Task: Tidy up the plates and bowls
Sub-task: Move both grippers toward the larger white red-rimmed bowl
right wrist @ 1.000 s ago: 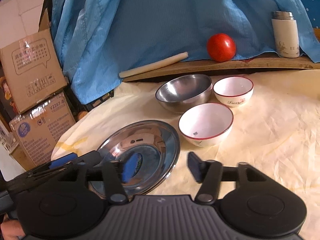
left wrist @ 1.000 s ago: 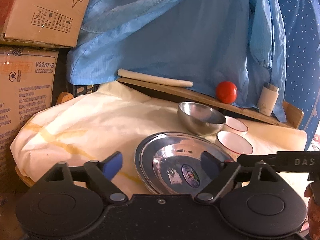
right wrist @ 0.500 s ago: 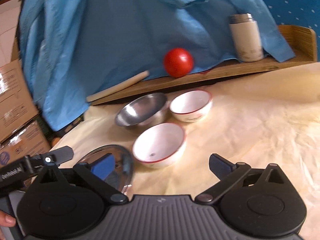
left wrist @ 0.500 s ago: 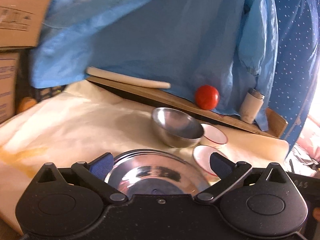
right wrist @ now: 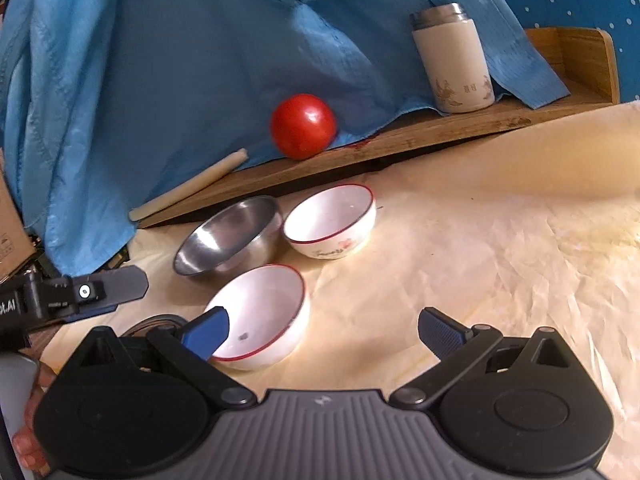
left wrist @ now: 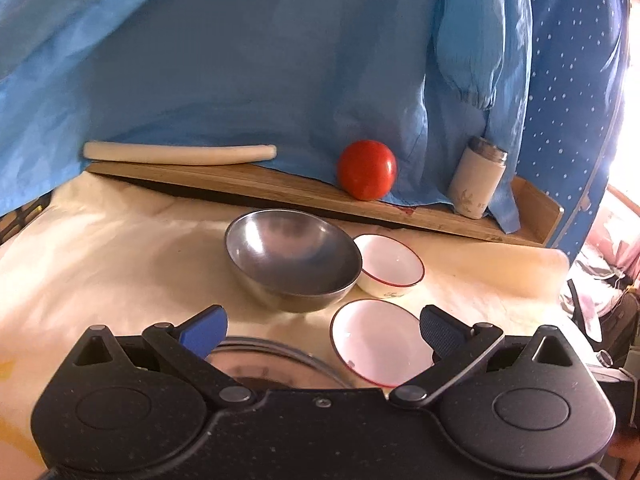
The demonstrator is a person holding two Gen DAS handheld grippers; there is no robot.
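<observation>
A steel bowl [left wrist: 294,258] [right wrist: 228,238] stands mid-table. A white red-rimmed bowl [left wrist: 390,266] [right wrist: 332,222] stands right of it. A second white bowl [left wrist: 380,342] [right wrist: 262,312] stands nearer. A steel plate [left wrist: 276,366] [right wrist: 156,324] lies under my left gripper [left wrist: 320,330], which is open and empty, with the steel bowl ahead of it. My right gripper [right wrist: 324,334] is open and empty, its left finger over the near white bowl's rim. The left gripper's finger shows in the right wrist view [right wrist: 104,286].
A wooden board [left wrist: 280,190] at the back carries a rolling pin [left wrist: 180,152], a tomato [left wrist: 366,168] and a white flask [left wrist: 478,182]. Blue cloth [left wrist: 260,60] hangs behind. Cream cloth [right wrist: 480,240] covers the table, which drops off at the right.
Both grippers moved forward and to the right. The right gripper opened wider and now straddles the near white bowl's rim. The plate slid mostly out of both views.
</observation>
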